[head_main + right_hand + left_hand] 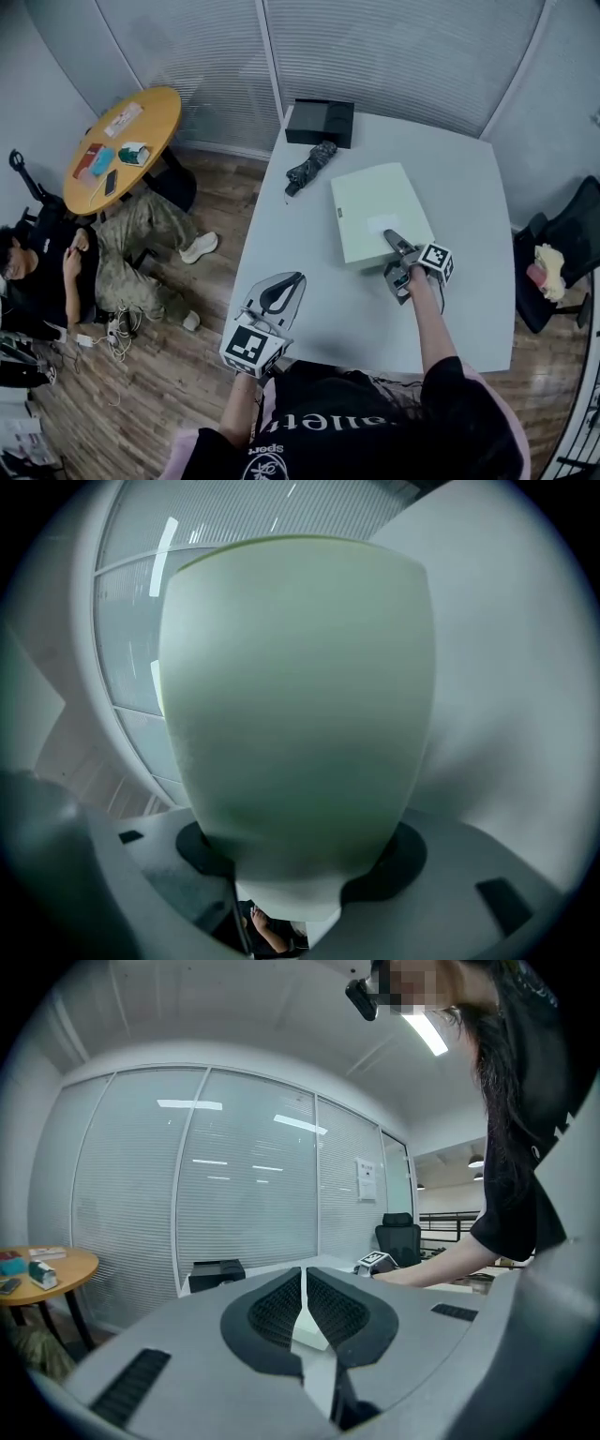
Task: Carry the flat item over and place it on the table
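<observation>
One pale grey square counter (309, 300) carries the lot. Largest thing on it is the pale green flat rectangular panel (375, 211), lying on the surface or just above it; I cannot tell whether it rests fully. Past the panel's far-left corner sits a black rectangular box (320, 122). A dark folded umbrella (311, 167) lies left of that same corner, near the panel but apart from it.

Risks, as judged:
- The panel is held by its near edge alone, so most of it reaches out beyond the grip.
- It could pivot or slide out of the hold on a quick move.
- It could slap down if let go while tilted.
- A shove forward and left would run that corner into the umbrella.

Right gripper (396, 239): fingers (192, 846) parted fairly wide, clamped on the panel's near edge, one finger lying on top. Left gripper (286, 286): well to the near-left of the panel, fingers pressed together, nothing in them.
</observation>
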Demonstrator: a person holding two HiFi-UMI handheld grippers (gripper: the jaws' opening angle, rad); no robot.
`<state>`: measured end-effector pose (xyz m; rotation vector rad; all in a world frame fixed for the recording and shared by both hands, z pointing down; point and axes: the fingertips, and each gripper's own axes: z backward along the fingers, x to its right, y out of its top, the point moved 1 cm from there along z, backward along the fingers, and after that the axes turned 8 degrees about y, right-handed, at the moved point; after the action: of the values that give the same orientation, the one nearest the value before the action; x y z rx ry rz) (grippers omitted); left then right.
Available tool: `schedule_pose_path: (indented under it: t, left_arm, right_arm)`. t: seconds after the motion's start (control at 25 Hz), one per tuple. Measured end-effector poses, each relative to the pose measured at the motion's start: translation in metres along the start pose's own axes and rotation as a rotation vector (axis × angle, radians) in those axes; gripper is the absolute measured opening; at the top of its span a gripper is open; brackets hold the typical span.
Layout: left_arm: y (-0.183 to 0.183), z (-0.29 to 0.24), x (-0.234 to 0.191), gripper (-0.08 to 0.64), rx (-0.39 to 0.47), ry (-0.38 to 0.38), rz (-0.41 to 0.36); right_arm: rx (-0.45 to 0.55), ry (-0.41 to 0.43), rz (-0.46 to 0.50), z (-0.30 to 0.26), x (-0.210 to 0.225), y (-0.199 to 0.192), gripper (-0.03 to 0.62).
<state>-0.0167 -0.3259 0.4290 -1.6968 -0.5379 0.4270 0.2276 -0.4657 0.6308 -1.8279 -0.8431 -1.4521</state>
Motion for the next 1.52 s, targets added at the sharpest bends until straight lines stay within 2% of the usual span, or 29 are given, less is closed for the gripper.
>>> schedule_pose_path:
  t: [0.16,0.36,0.56,0.76,1.0,1.12,1.24,1.52]
  left_arm:
    - [-0.009,0.001,-0.025,0.035,-0.020,0.038,0.012]
    - [-0.015,0.000,-0.050,0.034,-0.035,0.084,0.023]
    - [-0.019,0.004,-0.066,0.035,-0.047,0.121,0.037]
    - [-0.024,0.006,-0.080,0.034,-0.064,0.151,0.044]
    - [-0.035,0.013,-0.092,0.034,-0.082,0.176,0.056]
    - [-0.037,0.007,-0.097,0.034,-0.085,0.172,0.058]
    - [-0.040,0.002,-0.095,0.035,-0.082,0.151,0.061]
    - [-0.032,-0.010,-0.079,0.035,-0.069,0.095,0.054]
  right_arm:
    - [0.007,0.019,-0.035,-0.030,0.006,0.008,0.284]
    - [0.108,-0.021,-0.075,-0.060,0.016,0.033,0.301]
    - [0.157,-0.089,-0.018,-0.078,0.015,0.056,0.327]
    - [0.218,-0.207,0.040,-0.083,0.026,0.077,0.370]
    - [0.263,-0.439,0.029,-0.058,0.061,0.074,0.413]
    - [0.261,-0.522,0.045,-0.050,0.073,0.072,0.419]
    - [0.247,-0.525,0.110,-0.043,0.070,0.075,0.417]
    - [0.165,-0.393,0.177,-0.036,0.044,0.068,0.416]
